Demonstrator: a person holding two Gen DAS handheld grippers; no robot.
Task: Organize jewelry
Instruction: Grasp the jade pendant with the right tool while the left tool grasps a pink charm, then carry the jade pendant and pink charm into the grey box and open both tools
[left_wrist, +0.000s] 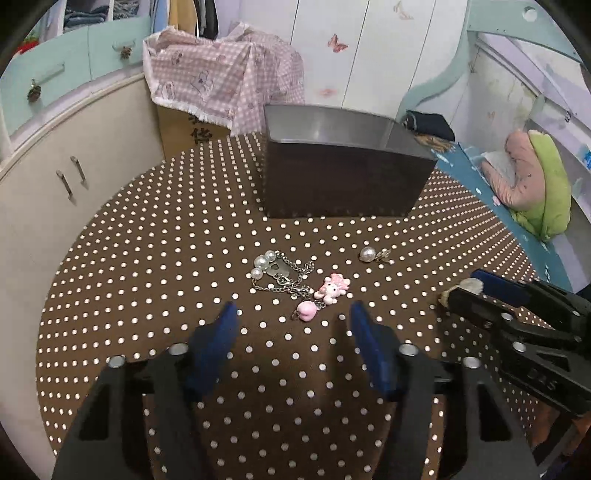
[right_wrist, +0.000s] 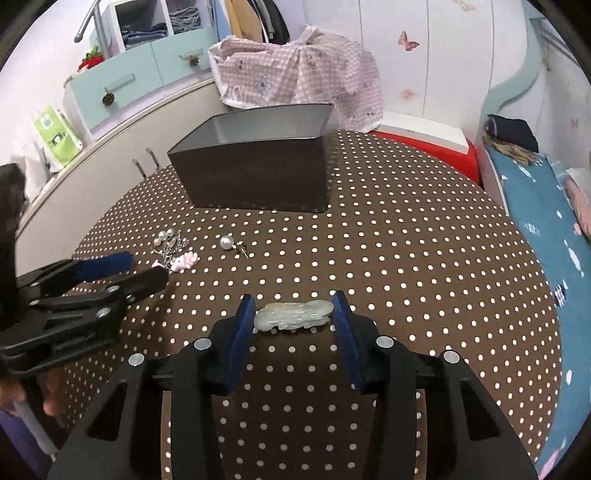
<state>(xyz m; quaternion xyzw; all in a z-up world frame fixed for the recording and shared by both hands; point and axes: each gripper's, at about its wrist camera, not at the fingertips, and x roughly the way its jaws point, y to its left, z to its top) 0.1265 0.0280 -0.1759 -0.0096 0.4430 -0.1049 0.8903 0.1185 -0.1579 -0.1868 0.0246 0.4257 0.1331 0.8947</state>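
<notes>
The right hand-held gripper has its two blue fingers around a pale jade pendant lying on the dotted desk, but I cannot tell if they press it; the left hand-held gripper is released near the pearl chain, before the dark box

Box stood at far side of table. Before it, chain with pearls lay left, pearl earring right, apart. Two charms touched chain's near end. Carved pendant lay nearer, right of the rest, between right gripper fingers. Left gripper sat just before charms. Cloth-covered carton behind box, cabinet left, bed right
</notes>
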